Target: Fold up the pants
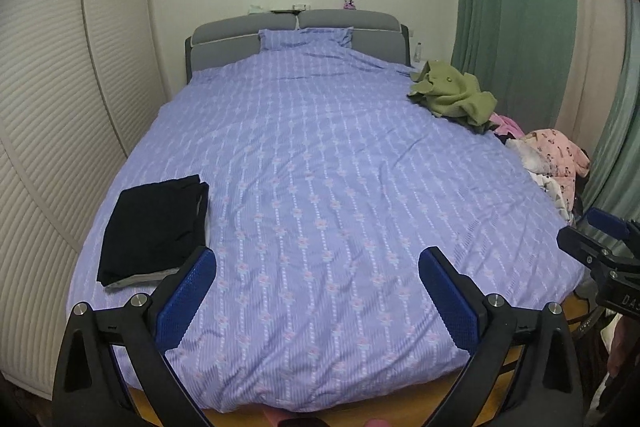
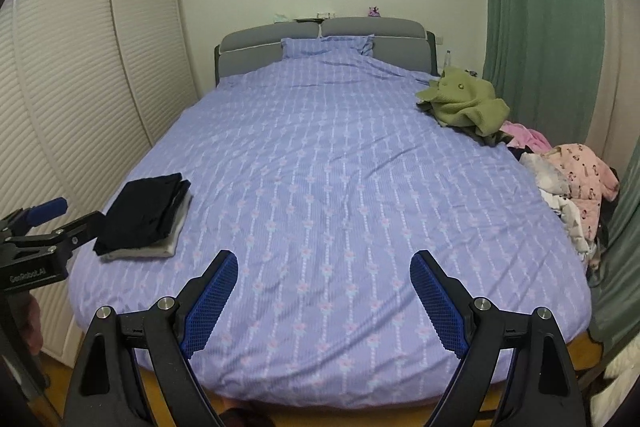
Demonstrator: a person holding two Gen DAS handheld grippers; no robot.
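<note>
Both grippers hang over the foot of the bed (image 1: 320, 167) with nothing in them: the left gripper (image 1: 318, 287) has its blue fingers (image 1: 186, 303) spread wide apart, and the right gripper (image 2: 324, 287) is spread just as wide.

At the lower left of the frame a stack of folded clothes (image 2: 146, 215) lies on the lilac patterned duvet; the top piece is black and looks like already folded pants, with grey and white pieces under it.

No unfolded pants lie in the middle of the bed. The likely source is the heap of clothes (image 2: 576, 183) at the right edge of the frame, below the olive green garment (image 2: 464, 99); which piece there is a pair of pants cannot be told.

The step in hand seems to be fetching the next pair. Done well, that means pinching one layer at the waistband, lifting it free of its neighbours, and laying it flat in the open middle of the duvet.
</note>
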